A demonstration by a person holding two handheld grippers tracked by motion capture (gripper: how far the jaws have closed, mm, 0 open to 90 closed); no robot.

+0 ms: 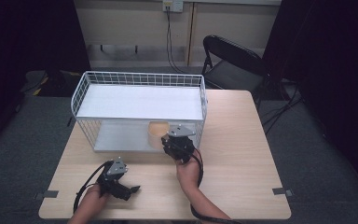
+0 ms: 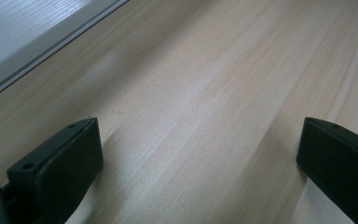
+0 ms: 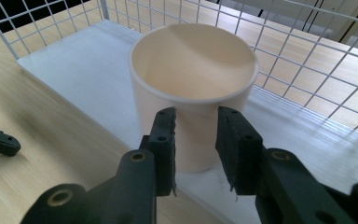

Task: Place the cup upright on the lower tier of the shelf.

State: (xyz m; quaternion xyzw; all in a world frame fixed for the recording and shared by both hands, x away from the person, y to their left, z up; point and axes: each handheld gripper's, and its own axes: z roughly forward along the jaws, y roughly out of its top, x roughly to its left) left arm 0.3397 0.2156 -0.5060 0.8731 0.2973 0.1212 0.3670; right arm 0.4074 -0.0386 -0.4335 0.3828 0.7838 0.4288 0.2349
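Cup at shelf front edge, bare tabletop alongside

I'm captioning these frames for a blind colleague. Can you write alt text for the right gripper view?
A cream cup stands upright on the white lower shelf of a wire rack, and the right claw reaches toward its near wall, black jaws narrowly parted in front of it. Pale wooden table lies to the left.

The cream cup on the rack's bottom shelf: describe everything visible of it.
The cup is plain cream, smooth and matte, cylindrical with a thin rolled rim, open and empty. It stands upright near the front edge of the white lower shelf of the wire rack. The right tongs sit narrowed just before its near wall; contact cannot be told.
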